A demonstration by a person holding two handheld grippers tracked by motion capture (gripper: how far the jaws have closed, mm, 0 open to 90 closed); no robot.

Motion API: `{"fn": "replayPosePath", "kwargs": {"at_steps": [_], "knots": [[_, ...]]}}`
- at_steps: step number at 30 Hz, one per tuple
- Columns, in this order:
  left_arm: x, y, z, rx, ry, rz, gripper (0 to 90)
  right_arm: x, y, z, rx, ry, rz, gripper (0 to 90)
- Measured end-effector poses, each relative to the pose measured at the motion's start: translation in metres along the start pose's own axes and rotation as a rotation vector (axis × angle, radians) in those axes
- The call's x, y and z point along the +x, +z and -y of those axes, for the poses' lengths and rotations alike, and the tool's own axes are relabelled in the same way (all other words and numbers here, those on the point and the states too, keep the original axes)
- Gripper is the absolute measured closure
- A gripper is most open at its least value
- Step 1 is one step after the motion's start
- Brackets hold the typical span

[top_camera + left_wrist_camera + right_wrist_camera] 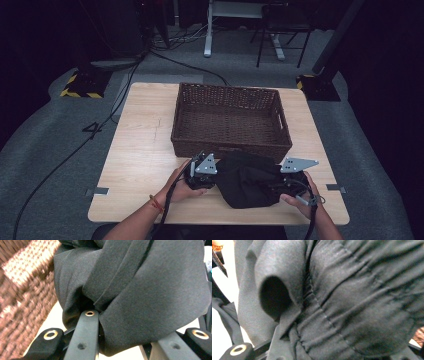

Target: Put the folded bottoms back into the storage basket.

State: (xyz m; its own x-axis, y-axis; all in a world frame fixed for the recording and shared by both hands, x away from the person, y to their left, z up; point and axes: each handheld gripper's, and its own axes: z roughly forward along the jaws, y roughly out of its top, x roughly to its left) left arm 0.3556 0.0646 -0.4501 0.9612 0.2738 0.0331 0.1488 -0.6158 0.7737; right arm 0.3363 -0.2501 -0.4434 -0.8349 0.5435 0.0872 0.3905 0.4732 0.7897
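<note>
A bundled black garment (249,180) sits at the near edge of the wooden table (140,150), just in front of a brown wicker basket (230,145). My left gripper (212,177) is shut on the garment's left side. In the left gripper view the dark cloth (150,295) bulges between the jaws and over one black finger (86,335). My right gripper (282,182) is shut on the right side. Gathered, stitched fabric (352,302) crowds the right gripper view and hides the jaws. The bundle hangs between both grippers, slightly off the table.
The wicker basket (22,302) is empty and stands at the table's middle and far half, close to the garment. Bare tabletop lies left of the basket. Cables and chair legs (280,45) are on the grey floor beyond the table.
</note>
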Motion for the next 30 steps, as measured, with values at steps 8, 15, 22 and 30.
{"fn": "replayPosePath", "kwargs": {"at_steps": [8, 15, 22, 30], "knots": [[-0.001, -0.013, -0.023, -0.028, 0.031, -0.003, 77.4, 0.001, -0.021, -0.018, -0.029, -0.014, 0.016, 60.0], [0.003, -0.028, -0.047, -0.064, 0.046, -0.019, 77.4, 0.001, -0.036, -0.040, -0.039, -0.035, 0.045, 60.2], [0.008, -0.041, -0.066, -0.087, 0.060, -0.040, 77.3, -0.004, -0.047, -0.063, -0.054, -0.045, 0.058, 60.2], [0.019, -0.055, -0.086, -0.104, 0.077, -0.072, 77.3, -0.014, -0.051, -0.090, -0.065, -0.058, 0.070, 60.3]]}}
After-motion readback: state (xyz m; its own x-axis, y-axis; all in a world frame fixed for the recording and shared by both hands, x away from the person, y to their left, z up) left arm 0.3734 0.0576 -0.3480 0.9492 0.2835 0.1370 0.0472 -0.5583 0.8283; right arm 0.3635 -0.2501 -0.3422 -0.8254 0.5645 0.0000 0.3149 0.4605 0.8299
